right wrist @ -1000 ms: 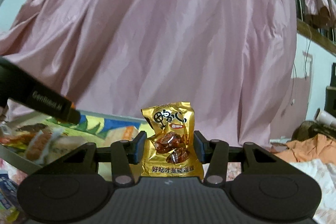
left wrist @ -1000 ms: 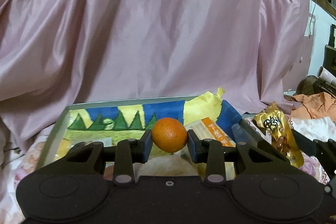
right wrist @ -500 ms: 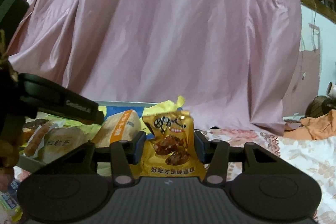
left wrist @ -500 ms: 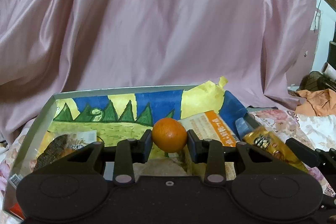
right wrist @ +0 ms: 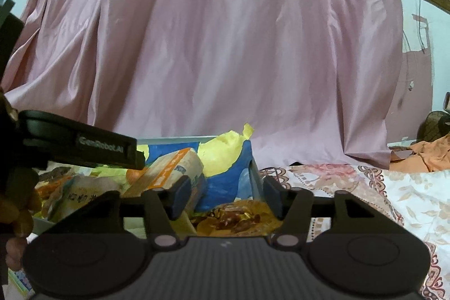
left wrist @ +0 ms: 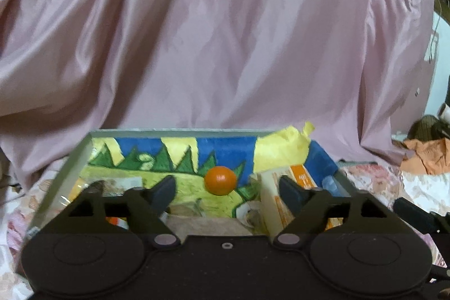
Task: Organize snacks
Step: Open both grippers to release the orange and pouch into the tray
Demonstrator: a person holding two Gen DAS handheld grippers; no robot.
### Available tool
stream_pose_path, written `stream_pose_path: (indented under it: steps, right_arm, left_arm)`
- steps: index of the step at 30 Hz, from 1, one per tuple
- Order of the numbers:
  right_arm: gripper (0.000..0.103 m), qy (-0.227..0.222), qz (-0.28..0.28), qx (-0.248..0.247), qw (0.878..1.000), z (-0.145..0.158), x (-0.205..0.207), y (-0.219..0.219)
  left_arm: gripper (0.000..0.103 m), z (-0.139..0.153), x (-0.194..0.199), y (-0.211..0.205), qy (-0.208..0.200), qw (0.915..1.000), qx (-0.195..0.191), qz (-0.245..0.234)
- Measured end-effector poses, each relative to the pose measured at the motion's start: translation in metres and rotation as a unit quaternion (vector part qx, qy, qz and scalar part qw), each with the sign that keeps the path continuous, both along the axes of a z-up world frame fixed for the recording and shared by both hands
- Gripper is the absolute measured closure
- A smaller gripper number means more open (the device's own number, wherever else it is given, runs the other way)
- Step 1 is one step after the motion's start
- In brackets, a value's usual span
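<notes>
Left gripper [left wrist: 226, 187] wide open, holding nothing — orange [left wrist: 220, 180] sits free in the painted box [left wrist: 76, 159] near the back wall, beyond the fingertips, probably the intended drop spot. Right gripper [right wrist: 225, 196] also spread, nothing clamped; gold snack packet [right wrist: 239, 218] lies flat between and below its fingers, at the box's right edge. Half a second ago both jaws were clamped on these items — now both released.

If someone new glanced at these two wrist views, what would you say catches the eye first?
Probably the small orange, bright against the painted blue, yellow and green lining of the box, lying free beyond the open left gripper. Next, the gold snack packet lying below the open right gripper. Behind both hangs a wide pink curtain.
</notes>
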State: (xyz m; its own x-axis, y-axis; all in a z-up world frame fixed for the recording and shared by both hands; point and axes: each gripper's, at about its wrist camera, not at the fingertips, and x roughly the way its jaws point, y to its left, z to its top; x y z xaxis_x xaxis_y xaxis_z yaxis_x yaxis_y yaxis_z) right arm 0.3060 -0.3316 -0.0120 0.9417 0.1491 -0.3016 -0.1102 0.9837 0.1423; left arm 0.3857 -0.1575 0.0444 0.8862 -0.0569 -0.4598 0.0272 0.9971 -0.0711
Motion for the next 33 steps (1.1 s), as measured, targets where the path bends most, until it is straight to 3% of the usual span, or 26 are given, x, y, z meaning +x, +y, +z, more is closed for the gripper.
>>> stream_pose_path:
  steps: [3, 13, 23, 33]
  right_arm:
    - [0.024, -0.009, -0.005, 0.001, 1.0, 0.004, -0.004, 0.0]
    - [0.0, -0.073, -0.026, -0.012, 0.997, 0.037, -0.038, 0.009]
    - [0.0, -0.122, -0.048, -0.01, 0.991, 0.061, -0.086, 0.016]
    - [0.0, -0.146, -0.045, -0.013, 0.988, 0.076, -0.132, 0.026]
  left_arm:
    - [0.001, 0.01, -0.01, 0.009, -0.017, 0.9995, -0.006, 0.025]
    - [0.001, 0.039, -0.063, 0.044, -0.052, 0.9944, -0.025, 0.088]
    - [0.001, 0.055, -0.133, 0.066, -0.075, 0.9903, -0.023, 0.115]
    - [0.001, 0.047, -0.193, 0.085, -0.064, 0.9894, -0.007, 0.13]
